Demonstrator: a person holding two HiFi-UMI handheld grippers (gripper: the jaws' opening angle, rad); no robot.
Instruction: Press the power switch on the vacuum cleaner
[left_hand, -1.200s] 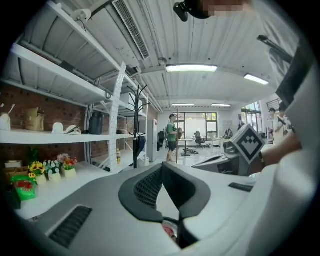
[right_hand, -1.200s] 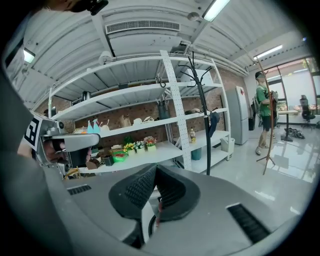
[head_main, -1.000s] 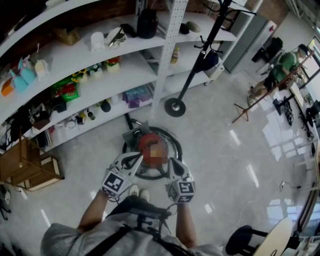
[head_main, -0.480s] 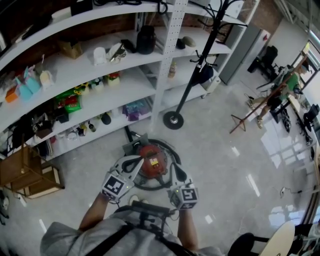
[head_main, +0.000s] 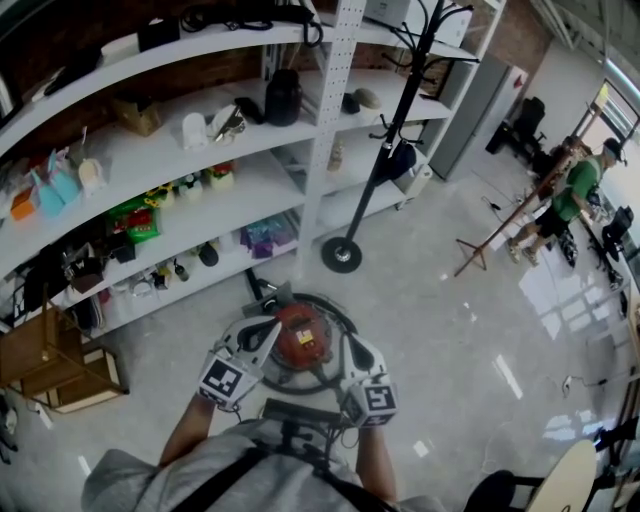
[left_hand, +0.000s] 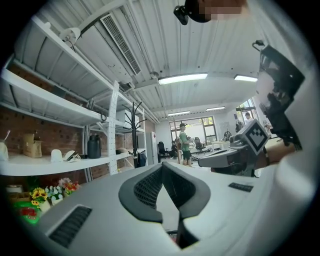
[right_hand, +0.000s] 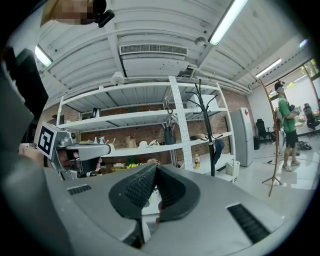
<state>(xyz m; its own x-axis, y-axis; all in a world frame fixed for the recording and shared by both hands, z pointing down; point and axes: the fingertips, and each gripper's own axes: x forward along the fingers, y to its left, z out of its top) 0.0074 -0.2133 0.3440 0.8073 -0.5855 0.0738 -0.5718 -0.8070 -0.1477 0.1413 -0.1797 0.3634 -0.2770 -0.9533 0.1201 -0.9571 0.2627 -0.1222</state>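
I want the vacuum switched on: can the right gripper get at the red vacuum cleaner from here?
Probably yes. In the head view the right gripper sits just right of the vacuum cleaner, with nothing between them.

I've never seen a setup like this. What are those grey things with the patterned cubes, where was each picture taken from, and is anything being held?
There is no robot here. A person holds a hand tool with two jaws in each hand. The top-down picture comes from a camera on the person's head. It shows the left gripper and the right gripper close to a red vacuum cleaner that stands on the floor, near white shelves and a coat stand. The other two pictures come from cameras riding on each gripper, looking along its jaws. In both, the jaws are together with nothing between them, so nothing is held.
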